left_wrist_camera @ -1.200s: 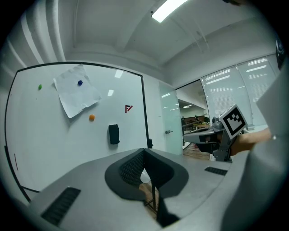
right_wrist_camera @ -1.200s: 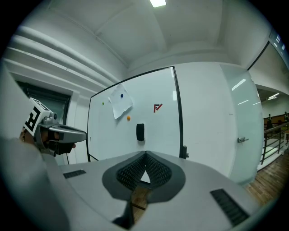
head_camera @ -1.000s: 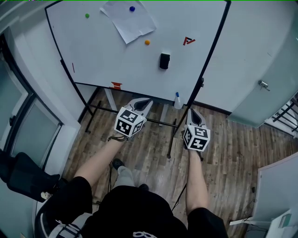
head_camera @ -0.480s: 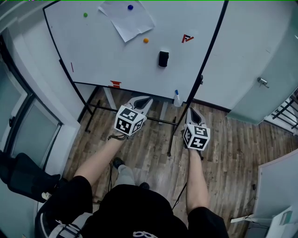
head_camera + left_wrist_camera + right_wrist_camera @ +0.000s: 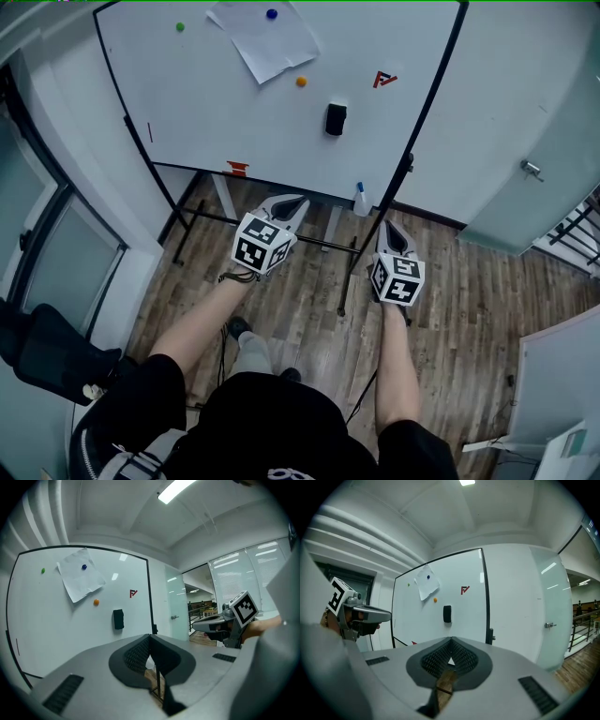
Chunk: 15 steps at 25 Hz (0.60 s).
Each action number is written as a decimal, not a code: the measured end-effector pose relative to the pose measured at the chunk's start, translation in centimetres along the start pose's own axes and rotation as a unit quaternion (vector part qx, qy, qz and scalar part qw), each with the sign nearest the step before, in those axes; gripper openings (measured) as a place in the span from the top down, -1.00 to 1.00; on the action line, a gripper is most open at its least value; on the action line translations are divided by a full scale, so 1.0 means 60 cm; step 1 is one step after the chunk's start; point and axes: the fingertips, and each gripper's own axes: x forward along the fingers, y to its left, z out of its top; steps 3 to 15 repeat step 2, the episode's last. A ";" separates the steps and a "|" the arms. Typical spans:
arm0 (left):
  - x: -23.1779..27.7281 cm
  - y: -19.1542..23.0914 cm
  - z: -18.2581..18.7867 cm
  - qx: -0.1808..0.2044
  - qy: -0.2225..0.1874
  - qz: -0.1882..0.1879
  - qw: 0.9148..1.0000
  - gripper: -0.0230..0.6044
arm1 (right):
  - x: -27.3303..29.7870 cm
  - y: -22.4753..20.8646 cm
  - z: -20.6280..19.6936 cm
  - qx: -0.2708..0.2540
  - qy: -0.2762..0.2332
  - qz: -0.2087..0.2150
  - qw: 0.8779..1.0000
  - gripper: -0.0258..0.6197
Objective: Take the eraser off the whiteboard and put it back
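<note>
eraser (image 5: 335,119) sits stuck on the whiteboard (image 5: 206,112), upright, on the board's right half, below and right of the orange magnet (image 5: 301,82) and below the red logo mark (image 5: 382,80). nothing is touching it. this is where the task wants it at the end, and it is also where it would be before a pick, so the scene fits both and the stage can't be called. either way, what counts as done well is the eraser lying flat on the board face, clear of the magnet and the mark, and not sliding.

left gripper (image 5: 296,203) has its jaws pressed together on nothing. it is held low in front of the board's bottom edge, well apart from the eraser. right gripper (image 5: 389,228) is also pressed together and empty, low by the board's right post (image 5: 412,150).

also on the board: a paper sheet (image 5: 262,37) at the top under a blue magnet (image 5: 272,14), a green magnet (image 5: 180,27) top left, and a small red thing (image 5: 237,169) on the bottom edge. a spray bottle (image 5: 362,200) stands at the board's foot.

nothing on the board face sits between the grippers and the eraser. the orange magnet is its nearest neighbour, and the right post is close to the right gripper.
</note>
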 end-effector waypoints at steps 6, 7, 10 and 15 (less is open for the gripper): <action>-0.003 0.001 -0.002 -0.001 0.001 0.000 1.000 0.86 | -0.002 0.003 -0.003 0.000 0.003 0.000 1.000 0.84; -0.003 0.001 -0.002 -0.001 0.001 0.000 1.000 0.86 | -0.002 0.003 -0.003 0.000 0.003 0.000 1.000 0.84; -0.003 0.001 -0.002 -0.001 0.001 0.000 1.000 0.86 | -0.002 0.003 -0.003 0.000 0.003 0.000 1.000 0.84; -0.003 0.001 -0.002 -0.001 0.001 0.000 1.000 0.86 | -0.002 0.003 -0.003 0.000 0.003 0.000 1.000 0.84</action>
